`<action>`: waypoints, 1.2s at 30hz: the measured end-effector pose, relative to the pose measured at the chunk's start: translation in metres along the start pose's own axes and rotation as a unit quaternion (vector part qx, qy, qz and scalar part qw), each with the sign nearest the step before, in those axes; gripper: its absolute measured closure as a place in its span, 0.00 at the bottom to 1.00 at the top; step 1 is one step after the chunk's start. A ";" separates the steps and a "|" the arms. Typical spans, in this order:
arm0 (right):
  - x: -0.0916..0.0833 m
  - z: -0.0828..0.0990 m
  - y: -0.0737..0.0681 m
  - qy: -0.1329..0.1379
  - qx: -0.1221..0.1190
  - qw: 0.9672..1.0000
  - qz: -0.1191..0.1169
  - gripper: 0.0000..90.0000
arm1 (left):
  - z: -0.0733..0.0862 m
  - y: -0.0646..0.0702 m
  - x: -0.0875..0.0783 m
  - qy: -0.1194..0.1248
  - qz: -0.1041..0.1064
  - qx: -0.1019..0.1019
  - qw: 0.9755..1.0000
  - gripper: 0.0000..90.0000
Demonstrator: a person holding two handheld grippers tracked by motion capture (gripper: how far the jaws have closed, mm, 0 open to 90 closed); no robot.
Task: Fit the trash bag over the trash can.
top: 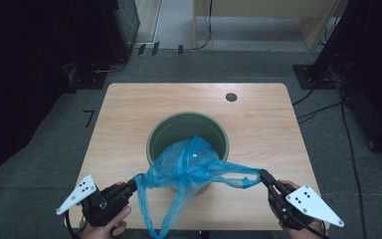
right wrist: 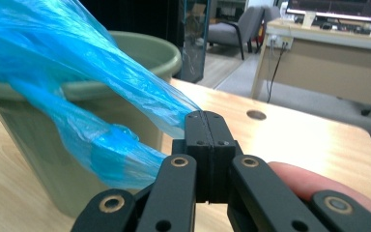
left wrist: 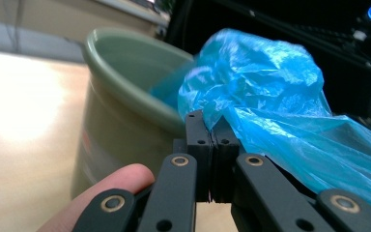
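Note:
A green bin [top: 179,128] stands in the middle of the wooden table [top: 258,124]. A blue plastic bag [top: 189,164] lies crumpled over its near rim, partly inside, and stretches out to both sides. My left gripper [top: 133,183] is shut on the bag's left end, near the table's front edge. My right gripper [top: 264,177] is shut on the bag's right end. In the left gripper view the jaws [left wrist: 211,130] pinch the blue bag [left wrist: 270,96] beside the green bin [left wrist: 121,111]. The right gripper [right wrist: 206,121] likewise pinches the bag [right wrist: 96,96] in front of the bin [right wrist: 38,140].
A loose strip of the bag [top: 166,219] hangs down over the table's front edge. A round cable hole [top: 231,97] sits at the table's far right. Dark equipment stands [top: 323,69] and cables lie on the grey floor around the table.

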State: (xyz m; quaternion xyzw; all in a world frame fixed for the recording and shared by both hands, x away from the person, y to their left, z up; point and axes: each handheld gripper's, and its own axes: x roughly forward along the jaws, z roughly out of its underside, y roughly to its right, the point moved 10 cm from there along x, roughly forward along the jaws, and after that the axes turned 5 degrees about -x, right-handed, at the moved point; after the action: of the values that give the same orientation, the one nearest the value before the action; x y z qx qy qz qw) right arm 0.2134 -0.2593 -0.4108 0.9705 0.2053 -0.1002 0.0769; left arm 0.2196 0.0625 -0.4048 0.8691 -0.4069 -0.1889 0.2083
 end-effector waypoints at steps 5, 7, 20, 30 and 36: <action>0.002 0.016 0.005 -0.016 0.008 1.000 0.003 1.00 | 0.019 -0.013 0.006 -0.024 -0.001 -0.009 1.000 0.99; 0.006 0.020 0.007 -0.022 0.012 1.000 0.005 1.00 | 0.018 -0.022 0.009 -0.020 -0.019 -0.008 1.000 0.98; 0.047 -0.003 0.014 -0.005 0.022 1.000 0.009 1.00 | -0.025 -0.040 0.018 0.054 -0.026 0.018 0.998 0.77; 0.052 -0.032 0.011 0.026 0.024 0.999 0.004 1.00 | -0.041 -0.030 0.009 0.088 0.019 0.049 0.995 0.68; 0.076 -0.037 0.005 0.011 0.028 1.000 -0.007 1.00 | -0.051 -0.055 0.034 0.080 -0.007 -0.022 0.997 0.76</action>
State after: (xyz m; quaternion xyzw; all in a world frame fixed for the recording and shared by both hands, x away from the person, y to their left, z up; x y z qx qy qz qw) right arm 0.2892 -0.2275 -0.3919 0.9719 0.2095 -0.0961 0.0466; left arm 0.3001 0.0782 -0.3958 0.8794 -0.3789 -0.1294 0.2577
